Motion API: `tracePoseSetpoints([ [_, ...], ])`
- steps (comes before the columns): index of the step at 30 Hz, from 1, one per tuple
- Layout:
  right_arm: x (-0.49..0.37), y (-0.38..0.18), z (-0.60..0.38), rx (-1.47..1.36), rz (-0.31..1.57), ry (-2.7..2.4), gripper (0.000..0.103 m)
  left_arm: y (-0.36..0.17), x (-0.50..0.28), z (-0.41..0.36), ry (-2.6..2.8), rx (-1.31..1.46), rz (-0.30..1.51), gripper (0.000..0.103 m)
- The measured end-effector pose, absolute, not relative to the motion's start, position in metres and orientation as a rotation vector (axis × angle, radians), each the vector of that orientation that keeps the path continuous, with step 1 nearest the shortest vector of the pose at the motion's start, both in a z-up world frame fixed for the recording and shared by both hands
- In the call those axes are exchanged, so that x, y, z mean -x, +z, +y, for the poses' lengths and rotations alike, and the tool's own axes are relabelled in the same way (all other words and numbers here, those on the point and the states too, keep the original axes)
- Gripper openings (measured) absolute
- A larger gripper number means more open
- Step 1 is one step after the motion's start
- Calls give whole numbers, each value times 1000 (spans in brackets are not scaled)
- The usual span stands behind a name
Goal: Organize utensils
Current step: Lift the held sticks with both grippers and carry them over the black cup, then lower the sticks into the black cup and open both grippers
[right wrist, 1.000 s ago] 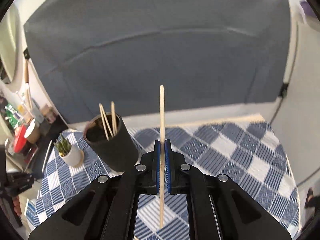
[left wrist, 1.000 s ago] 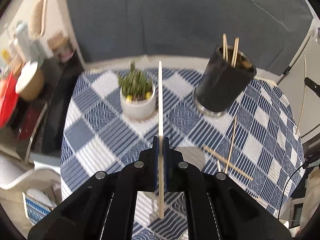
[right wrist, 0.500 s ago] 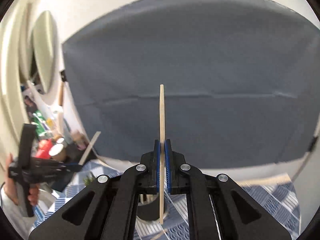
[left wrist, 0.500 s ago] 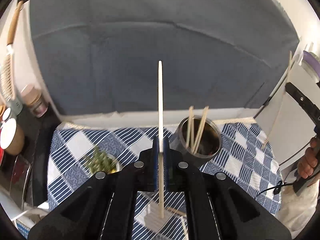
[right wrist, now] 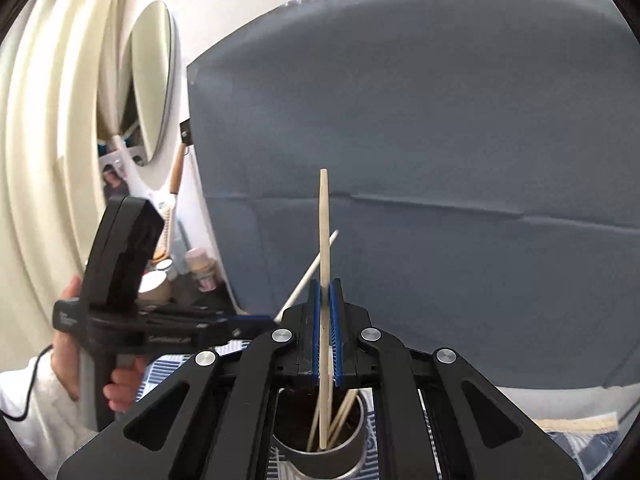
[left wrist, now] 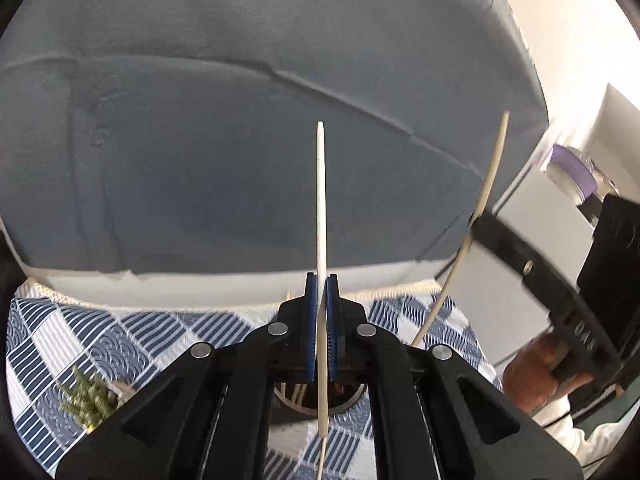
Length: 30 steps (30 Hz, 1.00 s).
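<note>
My left gripper (left wrist: 321, 292) is shut on a pale chopstick (left wrist: 321, 208) held upright, its lower end over the dark holder (left wrist: 320, 398) below. My right gripper (right wrist: 325, 300) is shut on a wooden chopstick (right wrist: 324, 232), its lower end inside the round utensil holder (right wrist: 320, 452), which has several chopsticks in it. The right gripper (left wrist: 476, 226) with its chopstick shows at the right of the left wrist view. The left gripper (right wrist: 276, 320) with its chopstick shows at the left of the right wrist view.
A blue-and-white checked tablecloth (left wrist: 80, 340) covers the table. A small potted succulent (left wrist: 90, 400) stands at the left. A grey cloth backdrop (left wrist: 240, 140) hangs behind. Jars (right wrist: 200, 272) and a mirror (right wrist: 154, 76) are at the far left.
Both grippers have tilted upward and moved in over the holder. The right chopstick's lower end now sits inside the holder; the left one hangs just above it.
</note>
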State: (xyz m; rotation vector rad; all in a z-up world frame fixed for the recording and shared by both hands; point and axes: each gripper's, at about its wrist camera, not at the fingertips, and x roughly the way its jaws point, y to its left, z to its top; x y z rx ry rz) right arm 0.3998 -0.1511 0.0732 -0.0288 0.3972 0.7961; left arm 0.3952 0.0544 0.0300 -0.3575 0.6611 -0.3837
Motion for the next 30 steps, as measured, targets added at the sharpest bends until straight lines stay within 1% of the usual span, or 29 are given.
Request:
tracePoseSetpoints([
  [5,-421,49,-155,-45,427,845,5,17,-405,49,-373,375,601,5],
  [12,-440,17,-154,-79,497,846,5,-11,-413,32,-419,377,553,5],
  [22,-442,-14,-154,-71,591,845,5,-36,-404,11,-420,338,591,5],
  [26,-437,-21,-153,-59,615,837,5,-40,-394,23,-403,331,605,5],
  [30,-430,-21,-154,-44,615,829,8,-36,-383,29,-400,324,609,5],
])
